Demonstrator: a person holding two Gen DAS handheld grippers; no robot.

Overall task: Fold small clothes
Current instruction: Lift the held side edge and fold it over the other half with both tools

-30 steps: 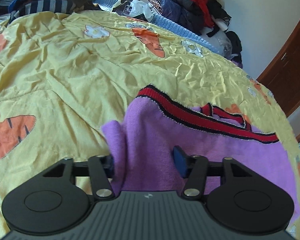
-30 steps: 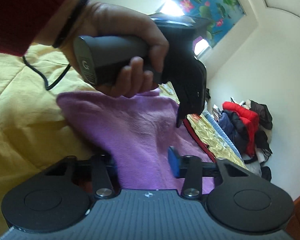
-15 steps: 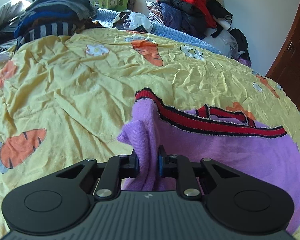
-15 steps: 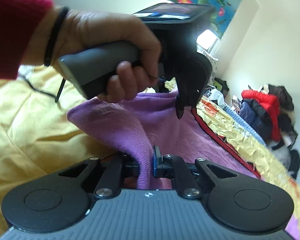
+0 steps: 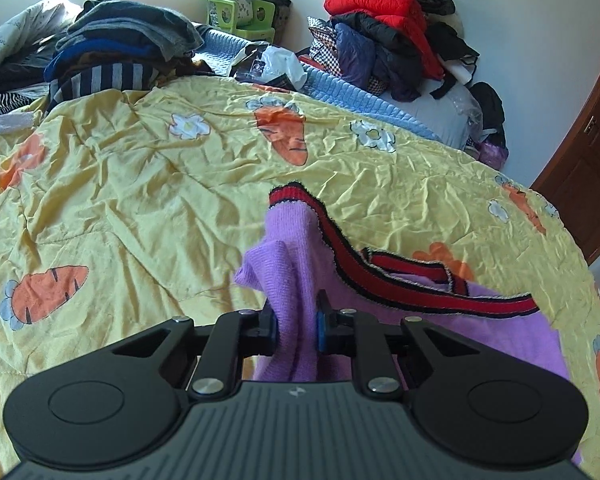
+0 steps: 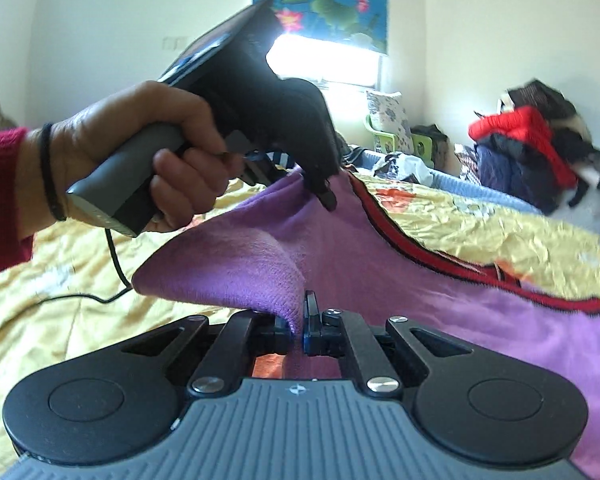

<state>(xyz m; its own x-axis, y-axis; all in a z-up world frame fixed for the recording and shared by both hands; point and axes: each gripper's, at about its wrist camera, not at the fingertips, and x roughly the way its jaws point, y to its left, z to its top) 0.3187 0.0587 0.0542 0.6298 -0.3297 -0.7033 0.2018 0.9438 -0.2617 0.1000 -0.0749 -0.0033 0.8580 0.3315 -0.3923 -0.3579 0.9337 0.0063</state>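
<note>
A small purple knit garment (image 5: 296, 248) with a red and black striped trim (image 5: 412, 292) lies partly lifted over the yellow carrot-print bedspread (image 5: 120, 184). My left gripper (image 5: 297, 330) is shut on a bunched edge of it. My right gripper (image 6: 298, 334) is shut on another purple edge (image 6: 236, 268) of the same garment. In the right wrist view the left gripper (image 6: 320, 190) shows from the side, held by a hand, pinching the cloth and raising it off the bed.
A stack of dark folded clothes (image 5: 116, 56) lies at the bed's far left. A heap of red and dark jackets (image 5: 396, 40) lies at the far right. A green stool (image 5: 236, 16) stands by the wall. A brown door (image 5: 588, 168) is at right.
Both grippers closed on the purple garment's edges, then lifted it; the cloth now hangs bunched between them, higher above the bedspread.
</note>
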